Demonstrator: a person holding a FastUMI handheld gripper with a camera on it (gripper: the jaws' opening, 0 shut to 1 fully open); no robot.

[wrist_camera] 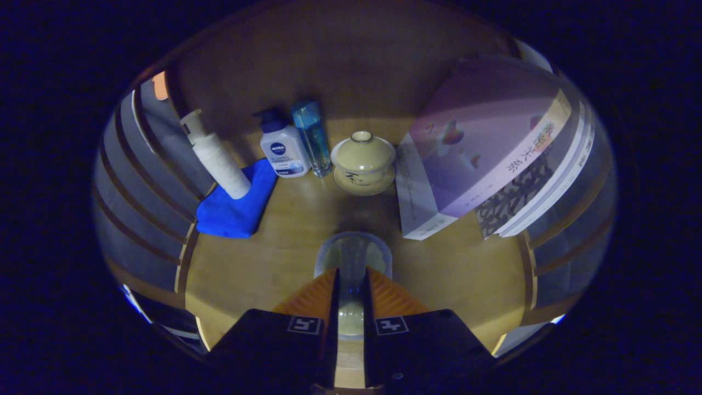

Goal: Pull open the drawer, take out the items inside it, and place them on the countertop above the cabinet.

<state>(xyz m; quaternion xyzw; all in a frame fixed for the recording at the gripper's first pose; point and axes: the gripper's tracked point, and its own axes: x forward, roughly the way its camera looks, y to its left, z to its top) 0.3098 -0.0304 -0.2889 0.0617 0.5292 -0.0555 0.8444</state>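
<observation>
Gripper (pixel 351 285) fingers clamp a clear glass (pixel 352 258) above the wooden countertop (pixel 263 263); lower gently, release once seated, clear of the books (pixel 482 164).

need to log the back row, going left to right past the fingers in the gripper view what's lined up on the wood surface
white pump bottle on the blue cloth → white bottle with dark cap → clear blue bottle → lidded tea bowl on its saucer → leaning books

Tongs (pixel 351 285) with ridged wedge-shaped fingers, each on a blocky mount bearing a square black-and-white marker.
</observation>
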